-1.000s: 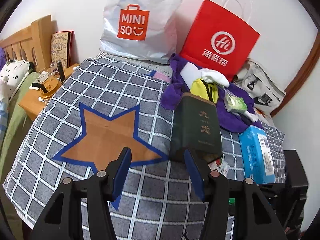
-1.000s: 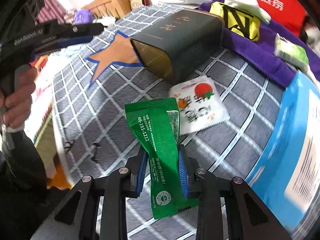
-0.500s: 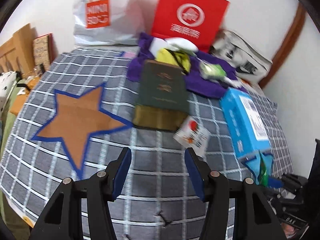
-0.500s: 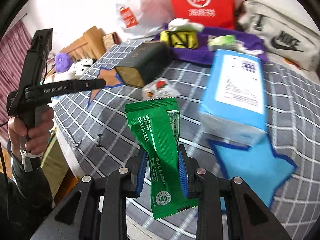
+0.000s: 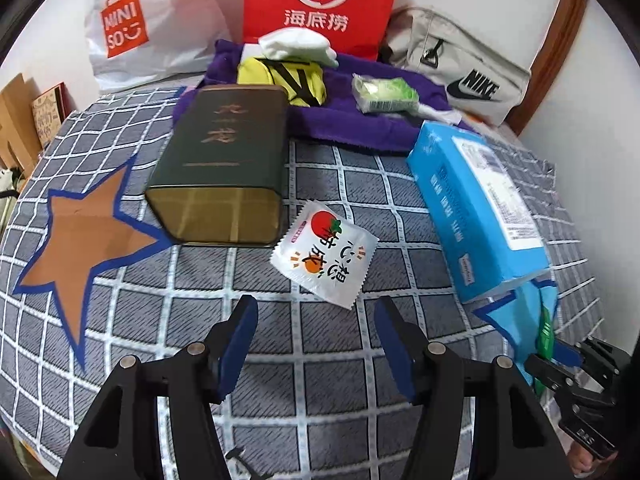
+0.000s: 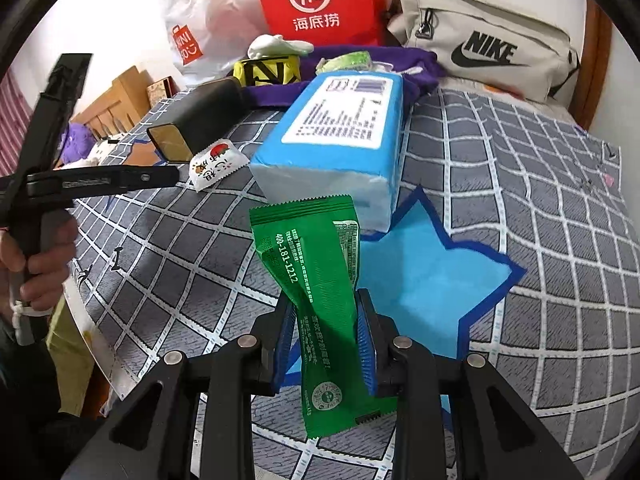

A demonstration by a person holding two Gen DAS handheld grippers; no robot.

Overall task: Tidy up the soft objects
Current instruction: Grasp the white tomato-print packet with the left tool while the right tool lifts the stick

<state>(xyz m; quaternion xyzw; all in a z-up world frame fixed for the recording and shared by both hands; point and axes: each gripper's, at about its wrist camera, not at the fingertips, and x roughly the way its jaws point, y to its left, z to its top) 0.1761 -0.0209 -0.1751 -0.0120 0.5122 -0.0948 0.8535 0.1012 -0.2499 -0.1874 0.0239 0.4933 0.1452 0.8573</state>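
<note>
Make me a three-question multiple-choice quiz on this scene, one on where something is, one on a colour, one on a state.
1. Where does the white sachet lie?
A. on the brown star
B. on the checked cloth beside the tin's open end
C. inside the red bag

2. What colour is the star under the right gripper?
A. light blue
B. brown
C. yellow

3. What state is the left gripper in?
A. shut on the sachet
B. shut on nothing
C. open, holding nothing

Answers:
1 B: the sachet rests on the checked cloth next to the dark tin, off the brown star.
2 A: the star is light blue with a darker blue edge.
3 C: its fingers stand apart with only cloth between them, while the right gripper clamps the green packet.
</note>
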